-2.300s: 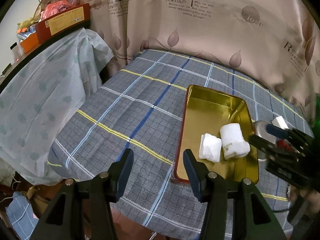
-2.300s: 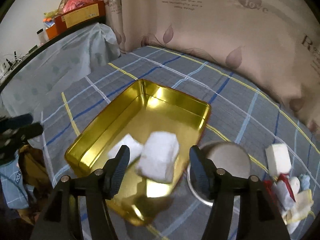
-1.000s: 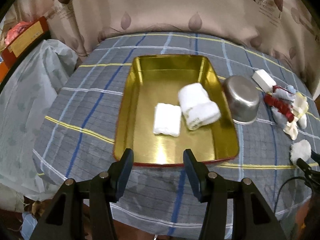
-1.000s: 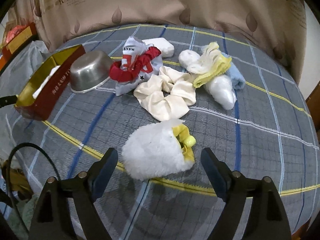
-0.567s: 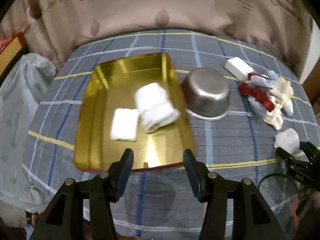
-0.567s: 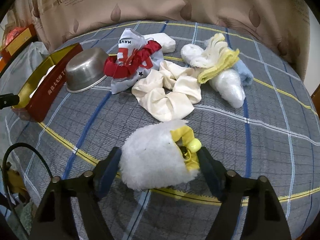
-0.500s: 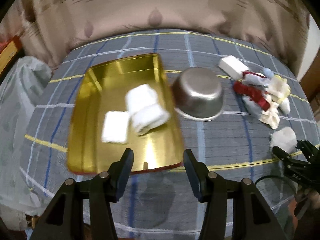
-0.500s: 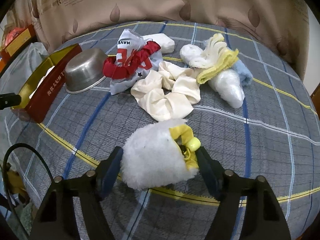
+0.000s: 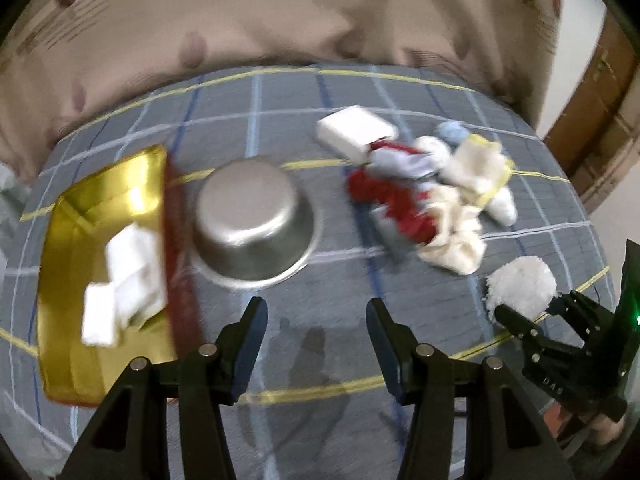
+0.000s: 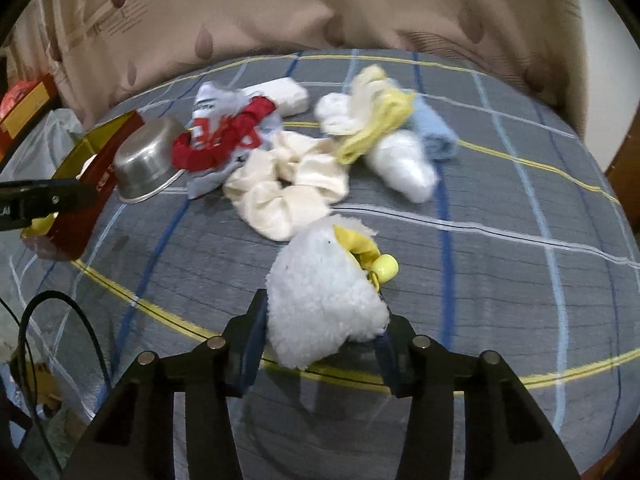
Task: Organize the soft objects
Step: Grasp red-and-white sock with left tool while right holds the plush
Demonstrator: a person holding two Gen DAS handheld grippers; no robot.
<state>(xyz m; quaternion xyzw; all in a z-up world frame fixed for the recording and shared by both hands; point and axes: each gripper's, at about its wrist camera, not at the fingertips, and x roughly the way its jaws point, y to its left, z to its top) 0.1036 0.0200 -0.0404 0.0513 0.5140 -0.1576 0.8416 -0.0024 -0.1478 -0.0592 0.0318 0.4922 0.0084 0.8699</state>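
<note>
With the fluffy pouch [image 10: 324, 300] pinched between its jaws just above the counter [image 10: 500, 280], the right gripper [image 10: 320, 344] must next carry it to the gold tray [image 9: 68, 264]; the left gripper [image 9: 316, 332] hangs spread and empty.

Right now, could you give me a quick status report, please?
Right gripper shut on fluffy white toy. Left gripper open, empty. Steel bowl beside gold tray.
</note>
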